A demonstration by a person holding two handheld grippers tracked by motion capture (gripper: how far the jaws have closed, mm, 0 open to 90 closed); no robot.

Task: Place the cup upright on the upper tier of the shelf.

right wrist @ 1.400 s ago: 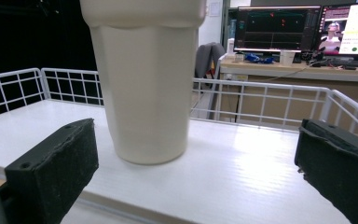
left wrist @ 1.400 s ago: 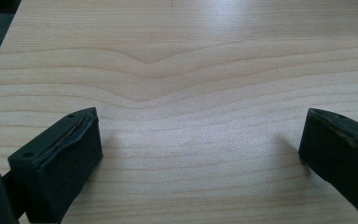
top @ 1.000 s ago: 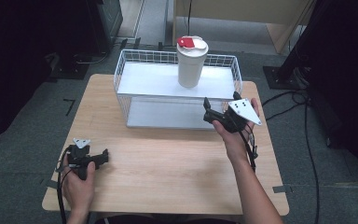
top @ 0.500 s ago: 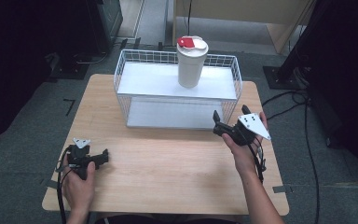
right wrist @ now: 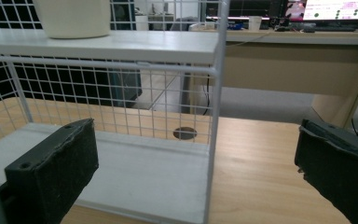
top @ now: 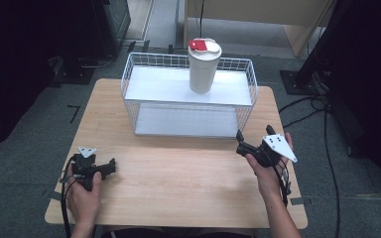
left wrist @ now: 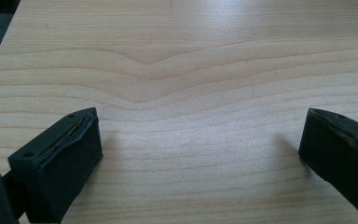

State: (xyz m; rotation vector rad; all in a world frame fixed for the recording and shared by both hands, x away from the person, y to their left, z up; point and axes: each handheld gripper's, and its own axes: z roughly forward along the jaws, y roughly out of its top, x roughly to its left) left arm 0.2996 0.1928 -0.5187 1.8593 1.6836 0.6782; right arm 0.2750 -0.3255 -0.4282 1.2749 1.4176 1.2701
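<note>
Found the cup, white with a red-and-white lid, upright on the upper shelf of the wire rack, right of the shelf's middle and toward the far side of the bench. Held the right gripper low over the bench, just off the rack's near right corner, aimed at it, its fingers spread wide with nothing between them; looked along them through the corner wires, over the bare lower shelf and up at the base of the cup. Kept the left gripper well apart from all this at the near left of the bench, fingers likewise wide apart over plain wood; could not quite tell whether it sat on the bench or hovered just above it. Judged the step in hand to be a standoff before the rack, with the cup ungrasped. Judged the next move, if meant for the cup, to call for lifting the right gripper above the rack's top rim, carrying it far and left until the open fingers flanked the cup below the lid, then closing squarely on the wall without tipping it or snagging the wires.
</note>
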